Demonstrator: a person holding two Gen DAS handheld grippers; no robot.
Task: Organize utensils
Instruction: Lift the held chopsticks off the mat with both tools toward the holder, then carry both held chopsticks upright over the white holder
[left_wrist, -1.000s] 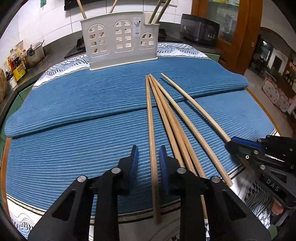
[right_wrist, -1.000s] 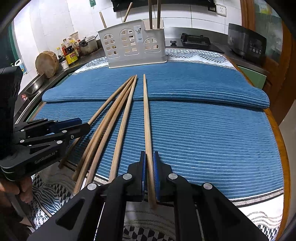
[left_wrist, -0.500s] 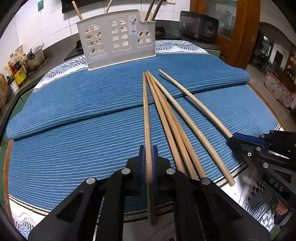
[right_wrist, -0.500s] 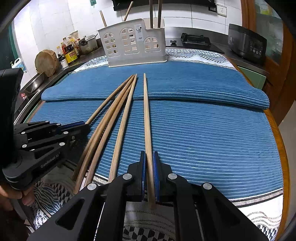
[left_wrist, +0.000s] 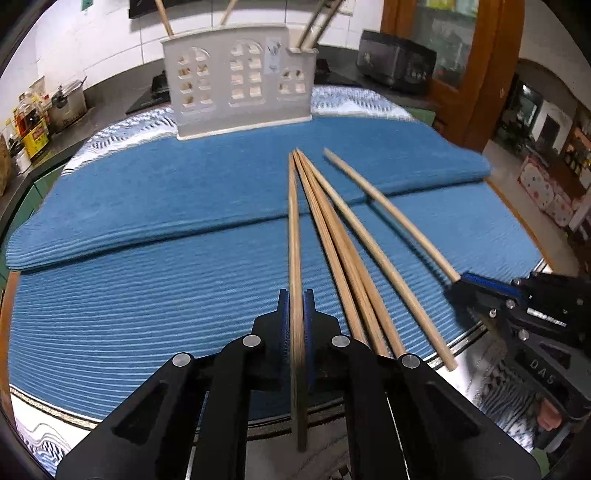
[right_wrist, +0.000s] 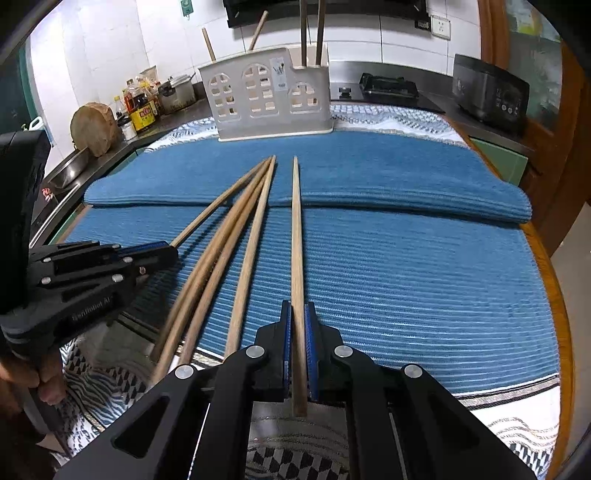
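My left gripper (left_wrist: 294, 321) is clamped on one chopstick (left_wrist: 294, 236), and my right gripper (right_wrist: 298, 332) is pinched shut on another (right_wrist: 296, 236) — each stick runs straight out between the pads, its long axis pointing away from me toward the white utensil rack (left_wrist: 236, 81) at the far edge of the blue mat (left_wrist: 147, 295).

The relation I care about is stick to rack. Both held sticks already aim roughly at it, tips toward it and butt ends sticking out behind the pads on my side. The rack stands well beyond the tips, upright, with several sticks already poking out of its top. So I judge the coming move as a lift, a carry toward the rack, and a tilt to bring a tip over an opening. Neither hand looks clearly nearer; the right one's stick lines up nearer the rack's middle, the left one's toward its right end.

Three loose chopsticks (left_wrist: 343, 251) lie on the mat between my two held ones, fanning out from a shared point on the rack side. They lie just beside the left gripper's stick, close enough that lifting could nudge them.

The left camera shows the right gripper from the side, closed around its stick. The right camera shows the left one the same way, plus fingers (right_wrist: 48, 384) wrapped on its handle. Which rack compartment is free I cannot tell from either.
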